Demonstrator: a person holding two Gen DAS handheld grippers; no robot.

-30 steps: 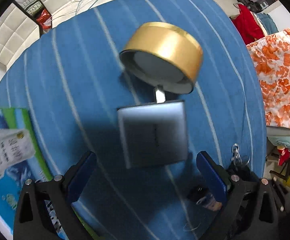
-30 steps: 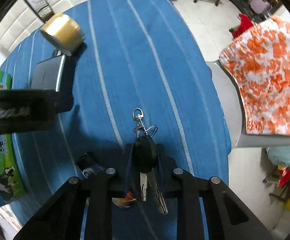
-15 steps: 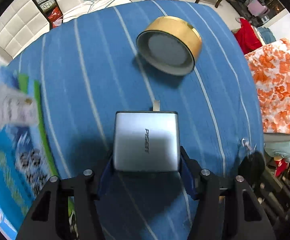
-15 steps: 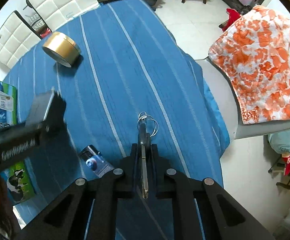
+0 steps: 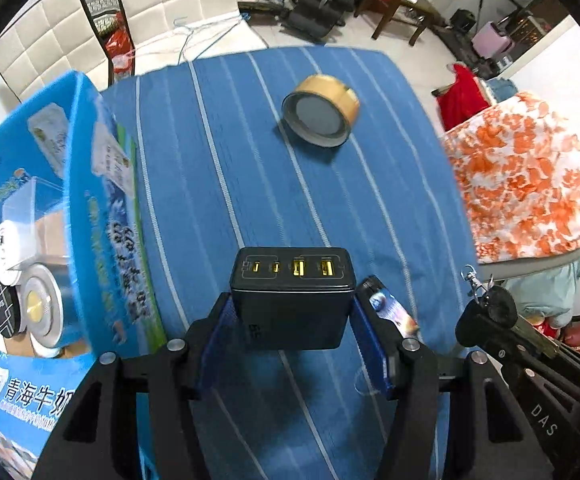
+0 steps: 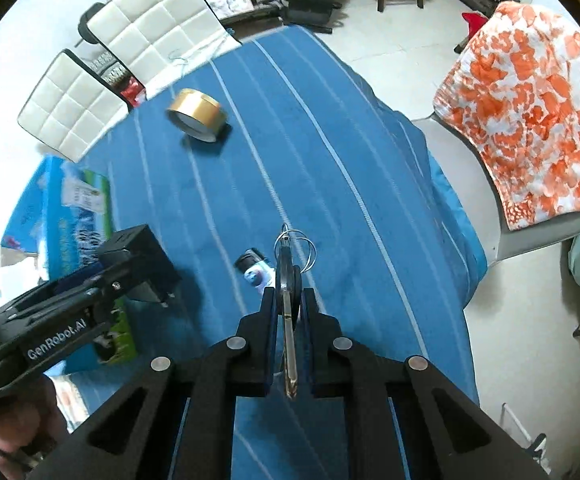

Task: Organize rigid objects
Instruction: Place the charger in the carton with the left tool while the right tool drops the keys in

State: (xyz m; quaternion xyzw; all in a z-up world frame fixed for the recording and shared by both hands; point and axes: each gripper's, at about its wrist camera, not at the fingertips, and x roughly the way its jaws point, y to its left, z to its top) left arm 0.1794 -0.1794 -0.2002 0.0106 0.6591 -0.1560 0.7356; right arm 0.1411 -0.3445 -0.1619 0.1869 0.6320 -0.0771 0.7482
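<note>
The worktop (image 5: pixel 273 168), under a blue cloth with white stripes, carries everything. At its left edge stands an open blue carton (image 5: pixel 89 208), flaps up, with round tins and a clear box already inside; it looks like the collecting place for the loose things.

Toward the far end, a gold tape roll (image 5: pixel 321 110) rests tilted on its rim, well apart from both tools and not yet dealt with.

The left gripper (image 5: pixel 292 324) has its fingers clamped on the flat sides of a dark multi-port charger (image 5: pixel 292 292), lifted off the cloth with the port face forward. Gripping the broad faces keeps the block from twisting, and it hangs just beside the carton wall, so a drop into the carton seems the likely step in hand.

The right gripper (image 6: pixel 287 312) has its fingers pressed together on a key bunch (image 6: pixel 287 276), the fob pinched edge-on, rings ahead and the blade trailing back.

A small lighter (image 6: pixel 254 269) lies on the cloth just beside the keys.
</note>
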